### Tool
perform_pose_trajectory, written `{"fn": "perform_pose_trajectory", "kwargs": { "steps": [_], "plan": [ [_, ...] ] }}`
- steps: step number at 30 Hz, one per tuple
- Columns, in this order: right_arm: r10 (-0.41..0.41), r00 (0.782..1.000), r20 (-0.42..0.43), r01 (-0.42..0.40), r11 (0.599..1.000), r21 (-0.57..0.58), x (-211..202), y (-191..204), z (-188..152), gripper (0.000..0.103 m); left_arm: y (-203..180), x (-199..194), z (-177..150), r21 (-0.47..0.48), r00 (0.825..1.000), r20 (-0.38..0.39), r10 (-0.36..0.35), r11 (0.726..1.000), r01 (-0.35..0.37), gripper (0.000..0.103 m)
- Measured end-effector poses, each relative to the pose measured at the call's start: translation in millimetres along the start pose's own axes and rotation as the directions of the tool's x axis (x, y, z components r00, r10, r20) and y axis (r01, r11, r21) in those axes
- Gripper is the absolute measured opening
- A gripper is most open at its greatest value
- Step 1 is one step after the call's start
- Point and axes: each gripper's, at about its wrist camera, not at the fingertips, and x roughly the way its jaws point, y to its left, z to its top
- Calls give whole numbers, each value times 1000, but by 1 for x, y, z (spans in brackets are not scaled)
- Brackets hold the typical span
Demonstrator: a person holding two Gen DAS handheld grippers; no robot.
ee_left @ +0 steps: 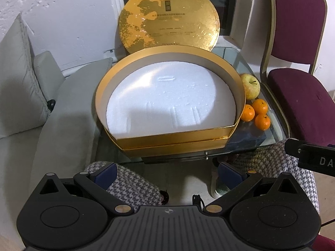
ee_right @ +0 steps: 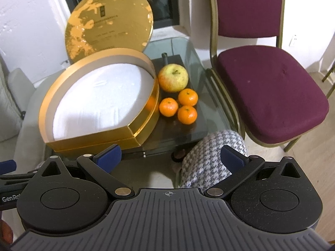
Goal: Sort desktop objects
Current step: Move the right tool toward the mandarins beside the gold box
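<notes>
A gold round box (ee_left: 209, 141) (ee_right: 144, 129) with a white foam floor stands open on a small glass table (ee_left: 247, 146) (ee_right: 201, 108). Its gold lid (ee_left: 169, 18) (ee_right: 108, 21) leans upright behind it. To the right of the box lie a yellow-green apple (ee_left: 250, 85) (ee_right: 173, 77) and three mandarins (ee_left: 260, 115) (ee_right: 187, 106), close together. My left gripper (ee_left: 167, 172) hangs open in front of the table, over a houndstooth-clad lap. My right gripper (ee_right: 171, 156) is open too, short of the table's front edge, nothing between its fingers.
A maroon padded chair (ee_left: 301, 96) (ee_right: 270, 92) stands right of the table. A grey cushioned sofa (ee_left: 23, 77) fills the left, against a white wall. A person's houndstooth-covered knees (ee_left: 129, 186) (ee_right: 211, 156) sit below the table's front edge.
</notes>
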Motion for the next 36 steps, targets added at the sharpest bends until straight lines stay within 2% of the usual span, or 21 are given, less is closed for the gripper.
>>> {"fn": "perform_pose_trajectory", "kwargs": {
  "steps": [7, 10, 16, 21, 28, 34, 36],
  "plan": [
    [1, 1000, -25, -1, 1000, 11, 9, 2, 0, 103, -4, 15, 1, 17, 1000, -26, 4, 1000, -4, 102],
    [5, 999, -38, -5, 1000, 8, 27, -6, 12, 103, -2, 20, 5, 20, 1000, 2, 11, 1000, -11, 102],
    [2, 999, -49, -1, 1000, 15, 41, -6, 20, 103, -3, 39, 12, 6, 999, -36, 10, 1000, -9, 102],
    [-14, 999, -48, 15, 1000, 23, 59, -10, 26, 103, 2, 55, 20, -3, 998, -57, 37, 999, -38, 102],
    [-35, 996, -79, 37, 999, 22, 85, -14, 29, 103, 6, 70, 30, -48, 995, -96, -5, 999, 0, 102],
    [-52, 993, -105, 55, 998, 21, 107, -16, 31, 103, 4, 81, 37, -1, 993, -100, 58, 998, -58, 102],
    [-58, 992, -113, 61, 998, 20, 115, -17, 32, 103, 5, 85, 40, 0, 993, -104, 55, 998, -56, 102]
  ]
}}
